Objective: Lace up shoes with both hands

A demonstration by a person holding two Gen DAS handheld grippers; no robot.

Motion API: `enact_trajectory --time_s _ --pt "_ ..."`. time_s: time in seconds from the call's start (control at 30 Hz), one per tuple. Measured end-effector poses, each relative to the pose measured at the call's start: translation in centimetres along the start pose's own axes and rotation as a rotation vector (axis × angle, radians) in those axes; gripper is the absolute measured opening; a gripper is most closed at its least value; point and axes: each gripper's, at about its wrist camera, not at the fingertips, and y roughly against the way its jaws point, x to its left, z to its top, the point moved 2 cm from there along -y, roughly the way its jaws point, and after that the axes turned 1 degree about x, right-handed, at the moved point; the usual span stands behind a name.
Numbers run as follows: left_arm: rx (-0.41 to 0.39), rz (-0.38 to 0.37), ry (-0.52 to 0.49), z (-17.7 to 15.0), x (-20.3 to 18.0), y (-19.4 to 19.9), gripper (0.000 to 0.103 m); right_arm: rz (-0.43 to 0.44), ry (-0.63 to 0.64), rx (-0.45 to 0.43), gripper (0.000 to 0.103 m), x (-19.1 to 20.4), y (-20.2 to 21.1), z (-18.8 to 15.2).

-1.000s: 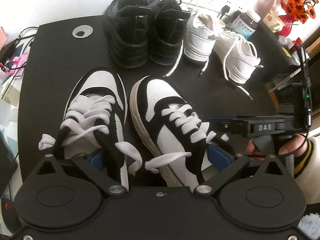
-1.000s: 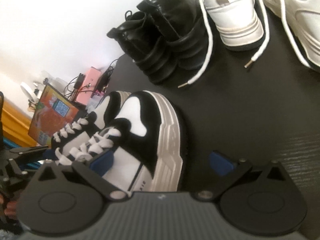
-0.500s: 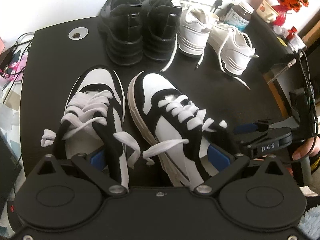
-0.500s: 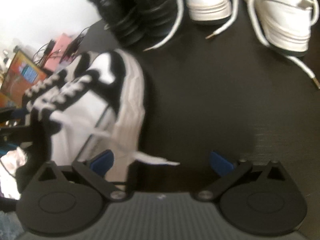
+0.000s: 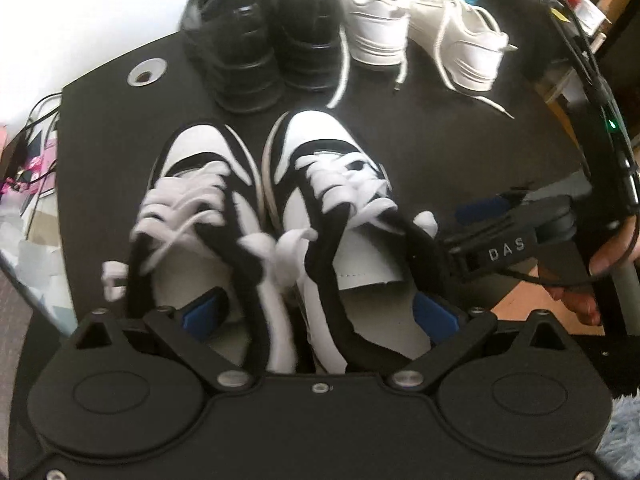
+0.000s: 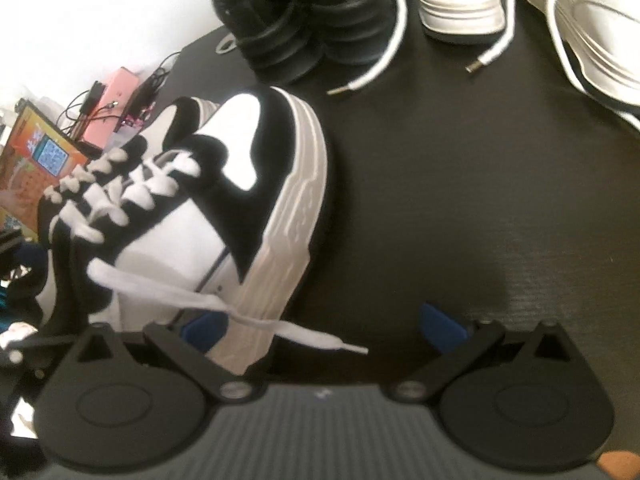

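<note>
— Hovering at the near edge of the surface [image 5: 460, 148], both tongs are held wide and empty. Where is the loose lace end?

— It is seen in the right wrist view: the lace end [image 6: 288, 326] trails off the black-and-white shoe [image 6: 240, 200], lying crosswise between the spread pads of the right tongs [image 6: 324, 328].

— And the left tongs [image 5: 320, 312]?

— Poised over both collars; the right tongs are judged nearer.
</note>
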Motion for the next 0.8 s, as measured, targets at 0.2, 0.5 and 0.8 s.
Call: enact_trajectory --time_s 0.2,0.5,0.8 --pt "0.009 0.097 0.017 0.1 1.9 -0.3 0.092 0.009 0.03 -0.016 0.102 1.1 -0.5 0.3" --pt "-0.015 0.169 0.042 0.9 4.2 -0.6 0.043 0.023 0.096 -0.024 0.102 3.7 -2.1 2.1" --pt "-0.077 0.233 0.044 1.8 6.7 -0.7 0.032 0.005 0.113 -0.055 0.102 6.6 -4.1 5.5"
